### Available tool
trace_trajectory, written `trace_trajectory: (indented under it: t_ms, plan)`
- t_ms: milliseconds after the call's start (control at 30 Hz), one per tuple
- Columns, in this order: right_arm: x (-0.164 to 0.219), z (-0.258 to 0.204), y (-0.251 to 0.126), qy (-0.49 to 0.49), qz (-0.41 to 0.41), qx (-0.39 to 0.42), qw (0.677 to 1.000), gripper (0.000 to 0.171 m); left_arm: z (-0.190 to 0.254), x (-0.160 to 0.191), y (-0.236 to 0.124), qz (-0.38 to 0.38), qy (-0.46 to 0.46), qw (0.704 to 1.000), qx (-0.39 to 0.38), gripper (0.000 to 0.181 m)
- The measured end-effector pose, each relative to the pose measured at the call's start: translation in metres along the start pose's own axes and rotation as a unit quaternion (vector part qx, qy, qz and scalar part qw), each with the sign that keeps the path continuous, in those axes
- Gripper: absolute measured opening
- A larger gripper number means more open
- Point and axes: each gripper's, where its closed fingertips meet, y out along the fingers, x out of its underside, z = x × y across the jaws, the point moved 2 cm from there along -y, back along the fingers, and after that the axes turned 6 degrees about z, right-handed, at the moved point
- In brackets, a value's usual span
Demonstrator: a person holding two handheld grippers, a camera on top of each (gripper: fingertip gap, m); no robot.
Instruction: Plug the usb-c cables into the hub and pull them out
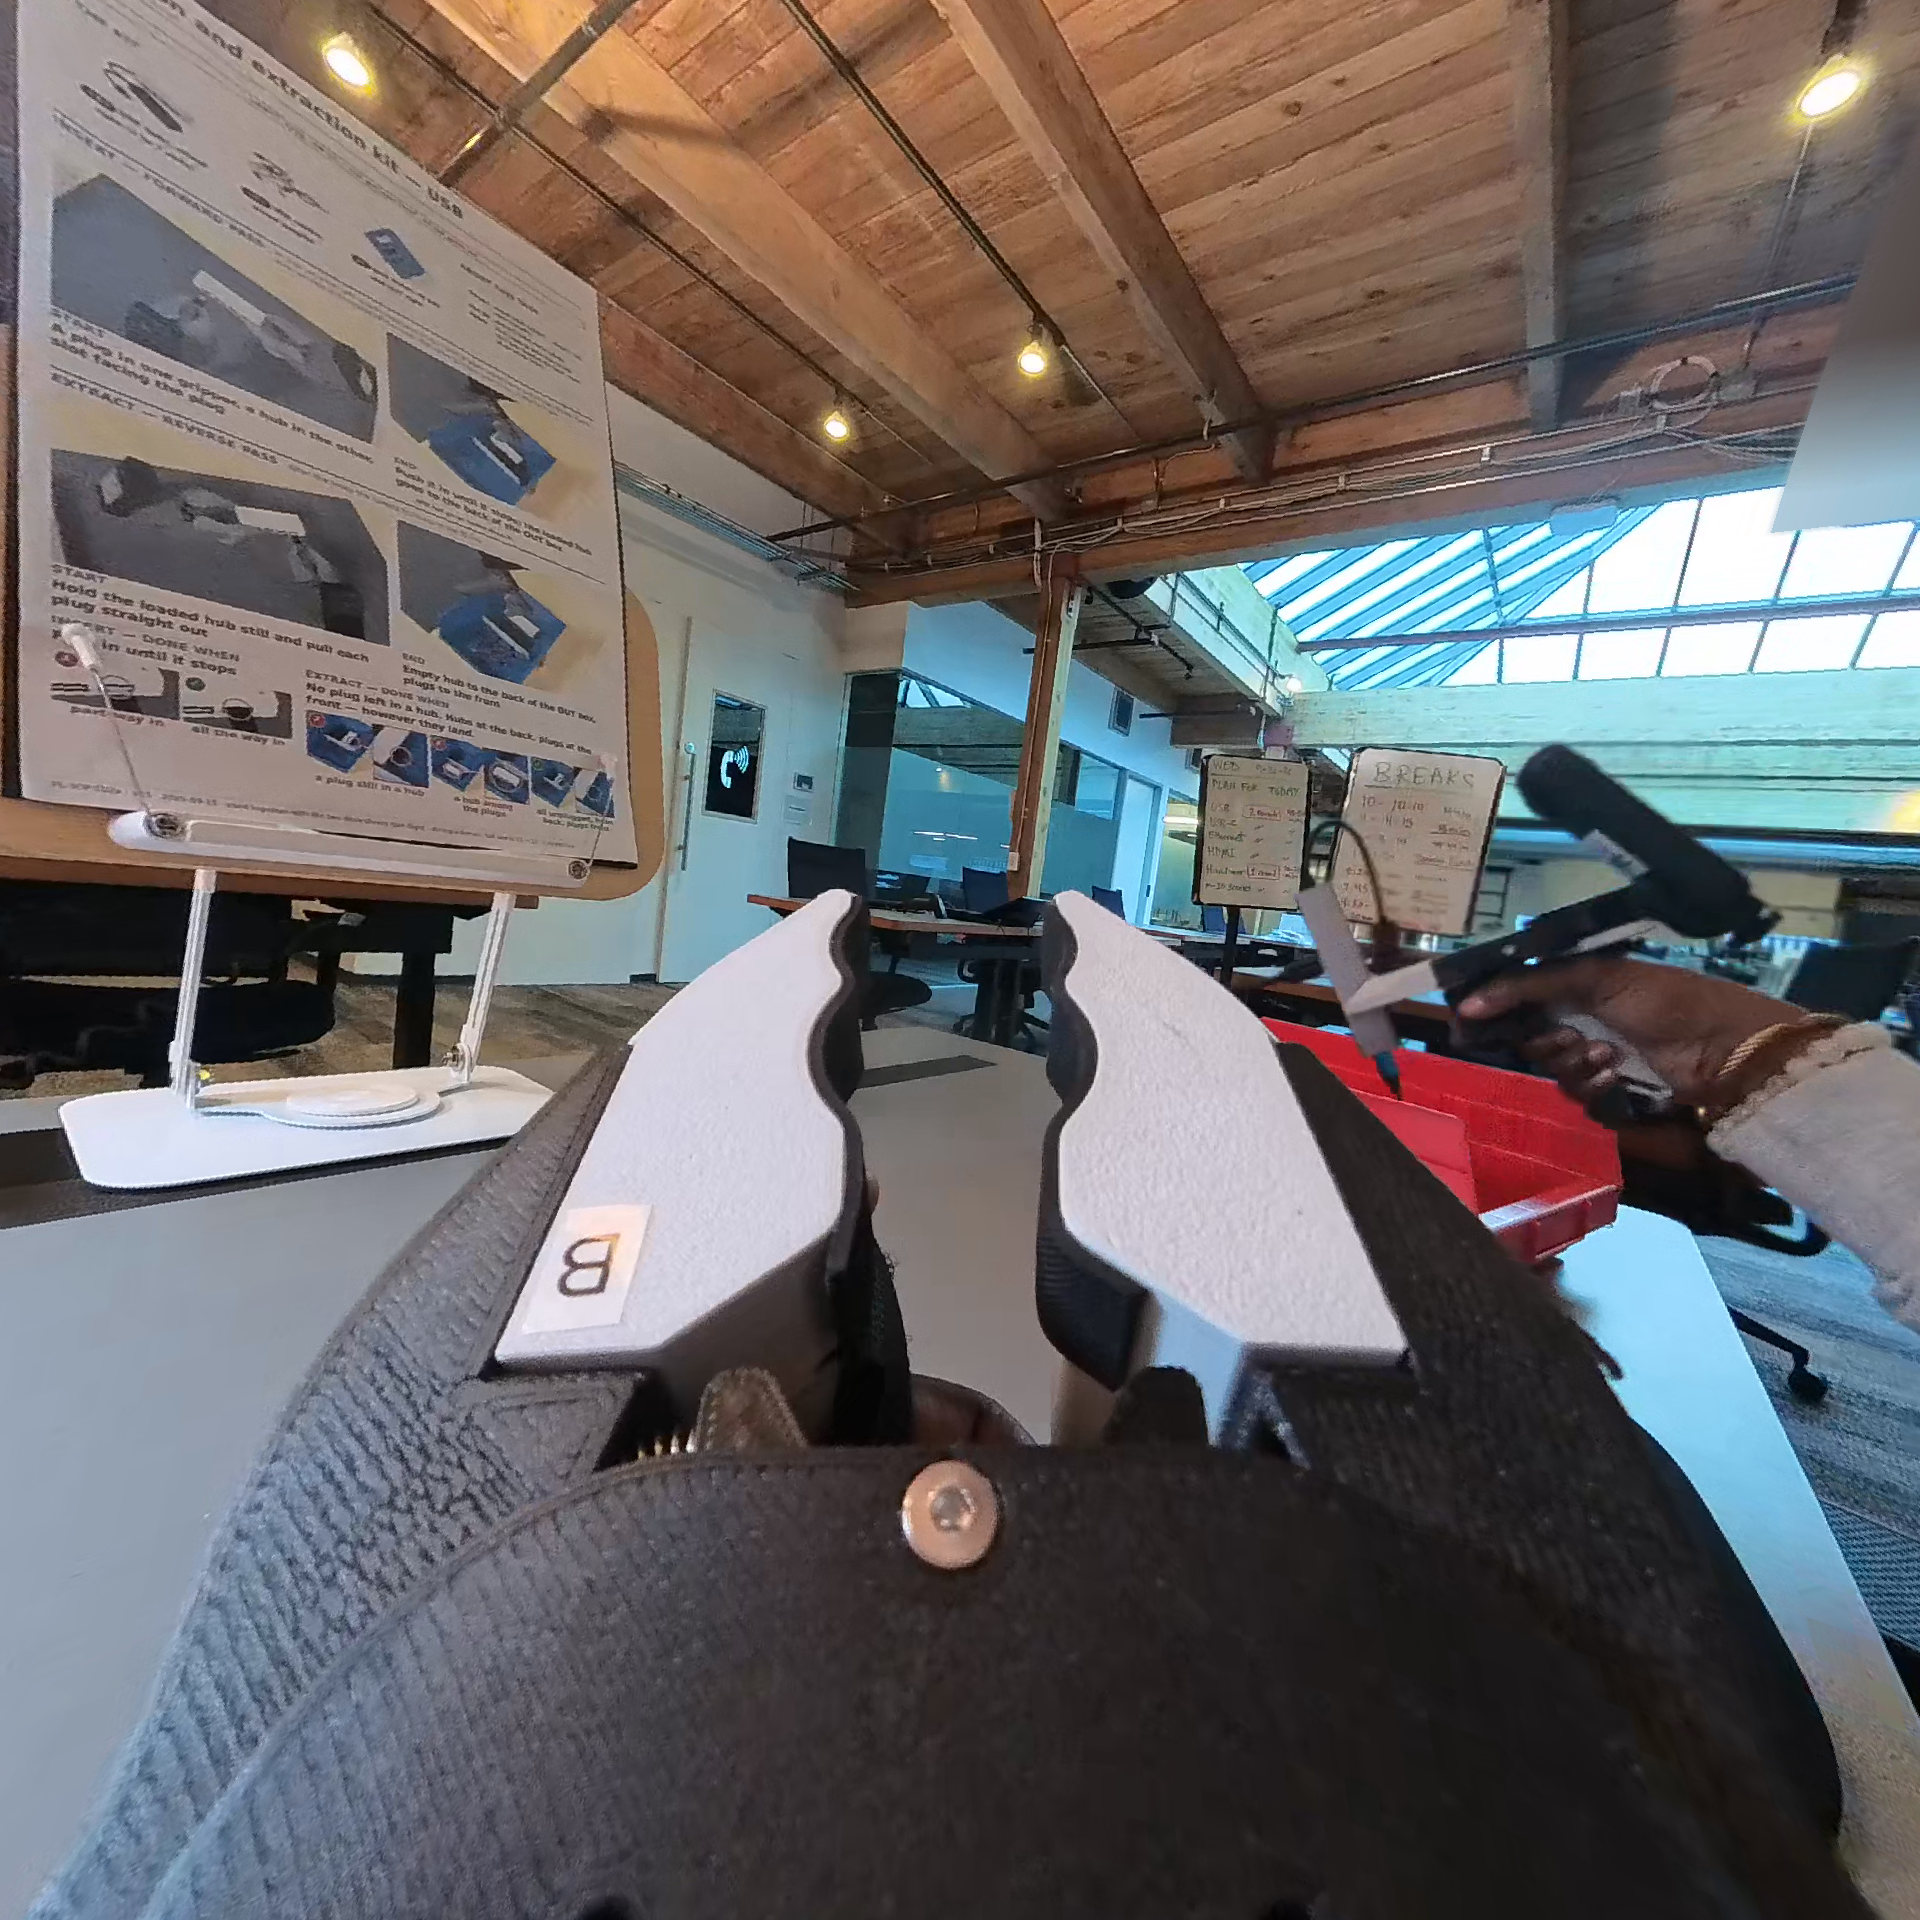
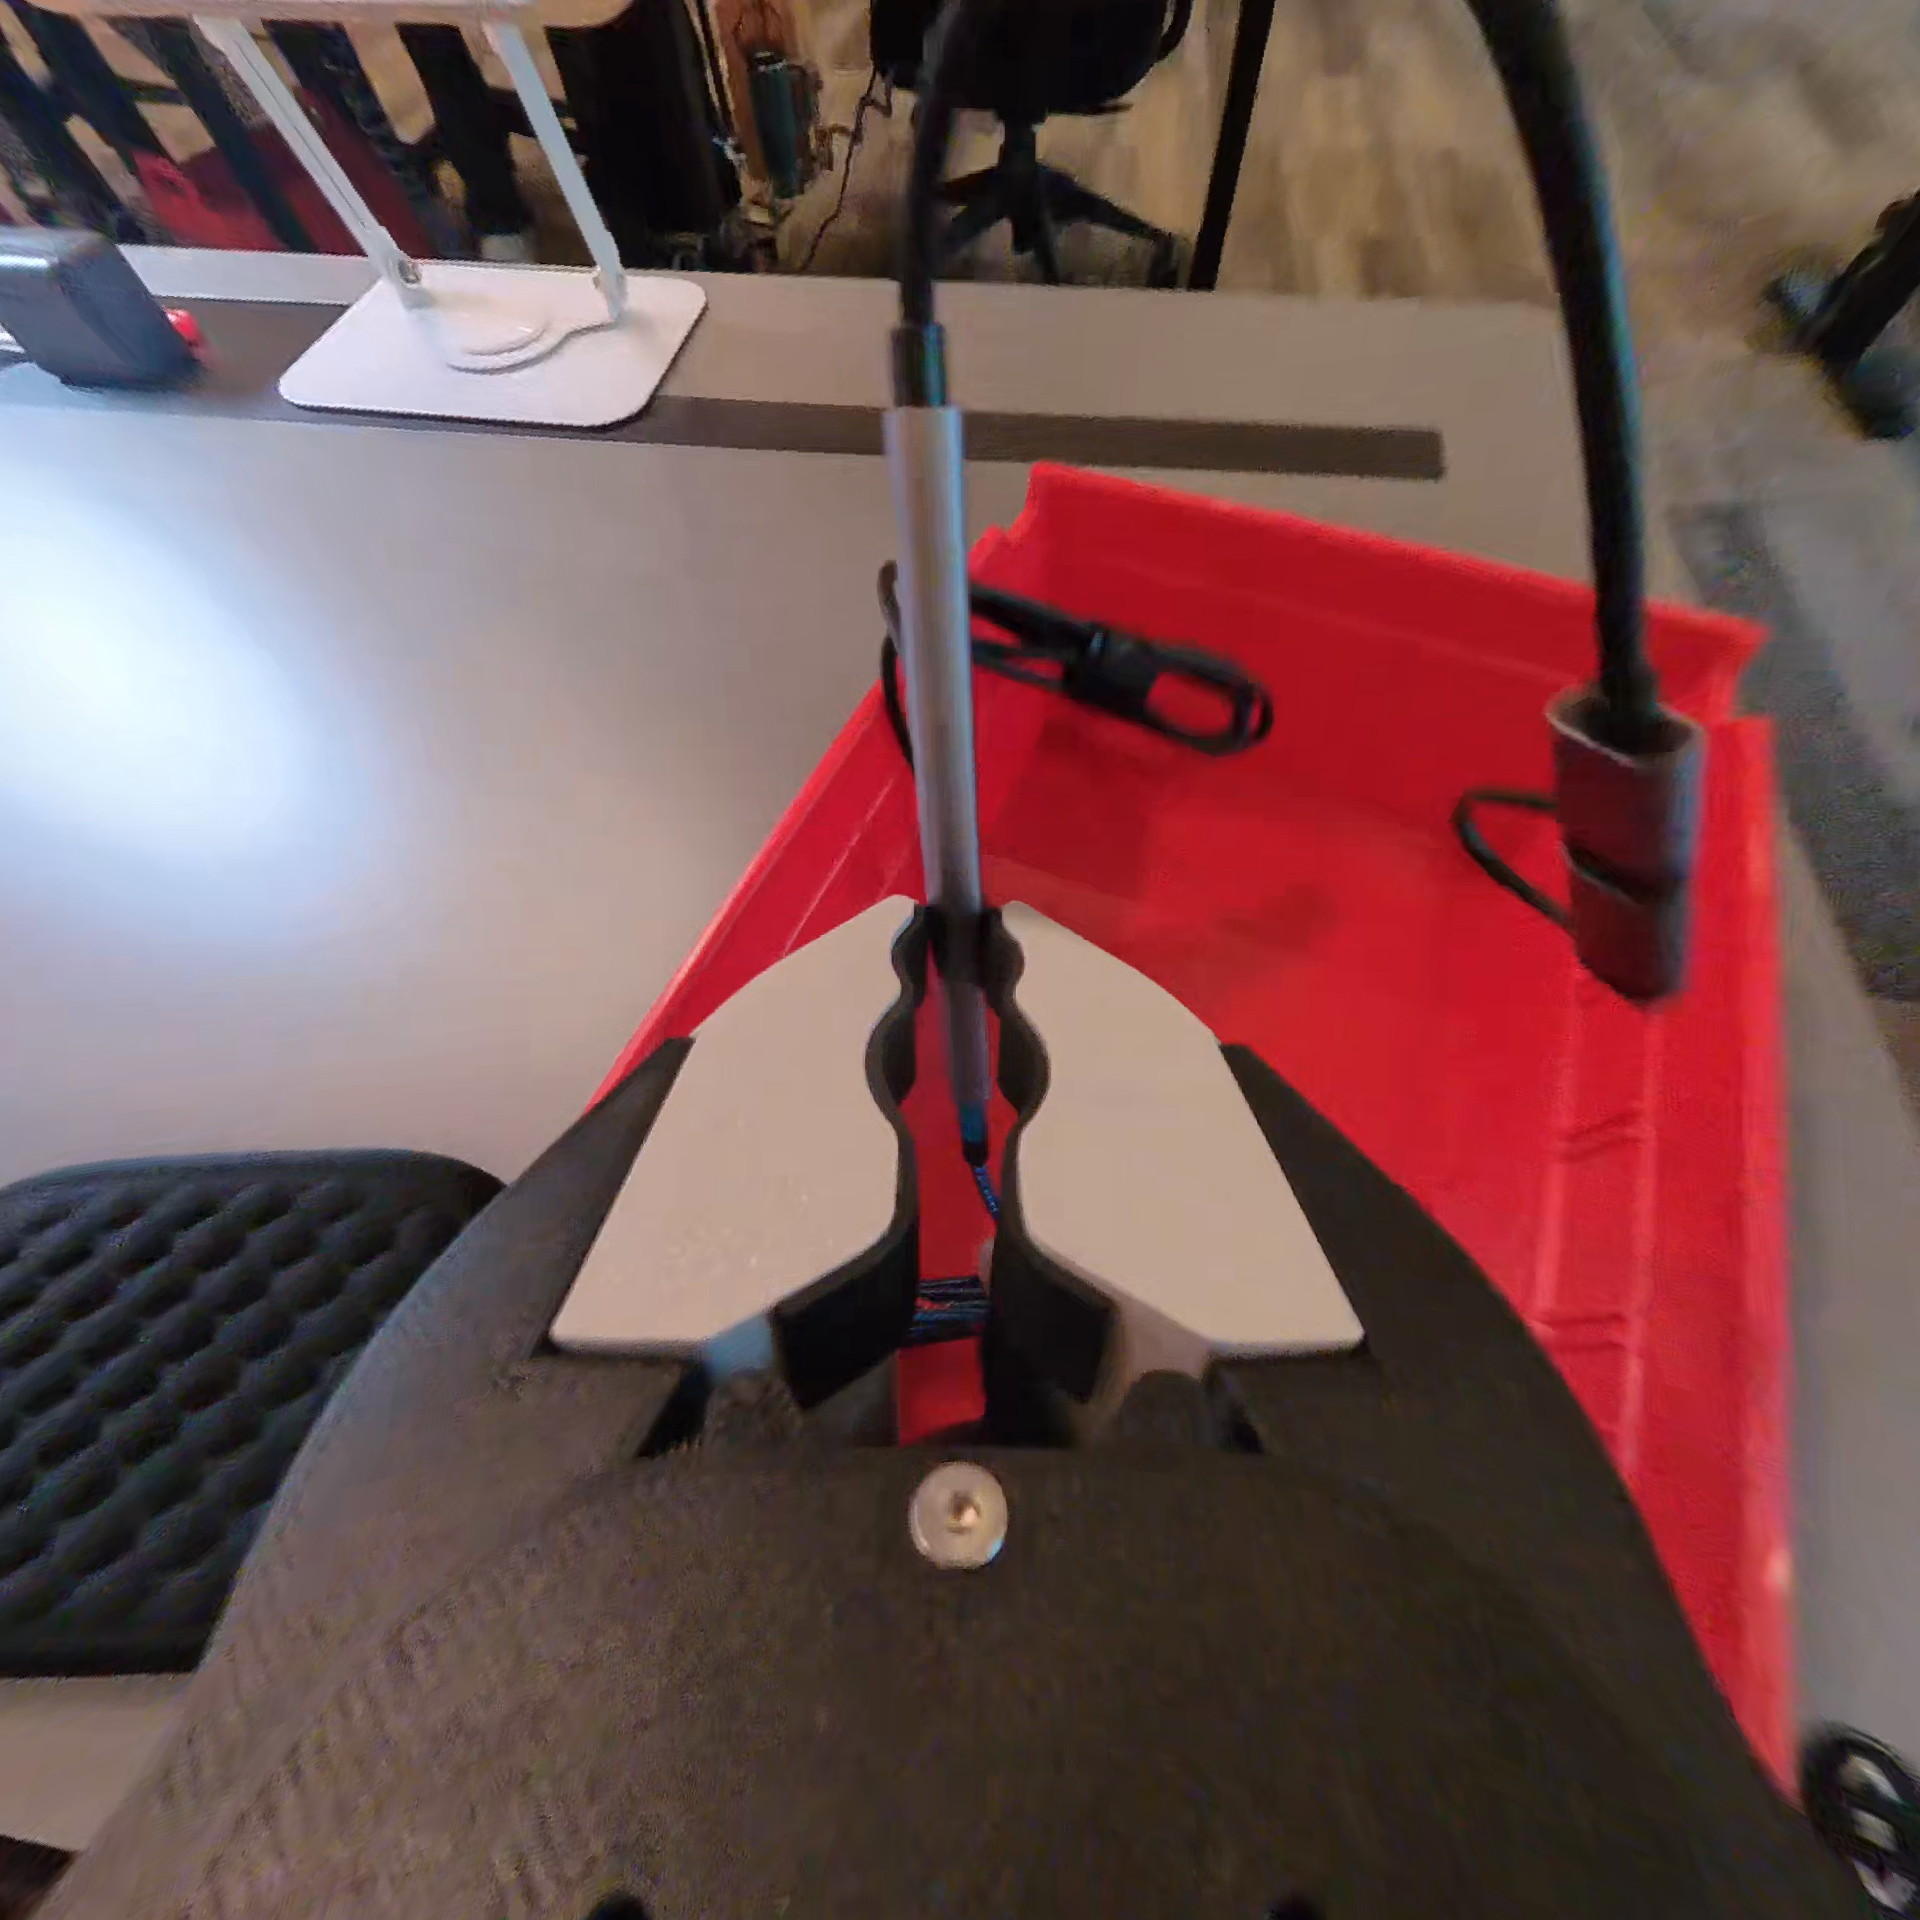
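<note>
My right gripper [image 2: 958,935] is shut on a slim grey hub [image 2: 935,675] and holds it above the red bin [image 2: 1351,987]. The hub's black cable arcs overhead to a black plug [image 2: 1626,831] that hangs over the bin. A dark blue braided cable end [image 2: 977,1164] shows at the hub's near end, between the fingers. A bundled black cable [image 2: 1122,665] lies in the bin. My left gripper [image 1: 951,914] is open and empty, tilted upward over the grey table. The left wrist view shows the right gripper [image 1: 1371,997] with the hub [image 1: 1340,956] at the right, in a person's hand.
A white stand [image 1: 312,1112] with an instruction sheet is at the table's far left; its base also shows in the right wrist view [image 2: 488,343]. The red bin [image 1: 1455,1122] sits near the table's right edge. A black mesh-textured object [image 2: 156,1351] lies at the near left. The grippers' ends are close to 40 cm from one another. From either gripper's tips it is about 25 cm to the black mesh-textured object [image 2: 156,1351].
</note>
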Motion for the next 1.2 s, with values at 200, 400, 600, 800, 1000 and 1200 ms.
trace_trajectory:
  t_ms: [200, 400, 600, 800, 1000, 1200]
  plan:
    - [0.025, 0.015, 0.029, 0.049, -0.049, 0.025, 0.997, 0.014, 0.002, 0.001, 0.0, -0.003, 0.003, 1.0, 0.004, 0.032]
    - [0.062, 0.038, 0.057, 0.025, -0.161, 0.078, 0.984, 0.021, 0.003, 0.002, 0.001, -0.005, 0.004, 1.0, 0.007, 0.032]
    - [0.08, 0.047, 0.068, 0.003, -0.203, 0.117, 0.972, 0.033, 0.003, 0.002, 0.001, -0.007, 0.005, 1.0, 0.008, 0.032]
    - [0.035, 0.046, 0.043, -0.097, -0.066, 0.217, 0.969, 0.038, 0.004, 0.003, 0.001, -0.01, 0.005, 1.0, 0.008, 0.032]
    - [-0.024, 0.022, -0.002, -0.052, 0.093, 0.202, 0.974, 0.079, 0.007, 0.009, 0.002, -0.032, 0.01, 0.999, 0.013, 0.033]
    - [-0.086, -0.083, -0.061, -0.02, 0.359, -0.001, 0.933, 0.094, 0.024, 0.009, 0.005, -0.079, -0.037, 0.994, 0.059, 0.056]
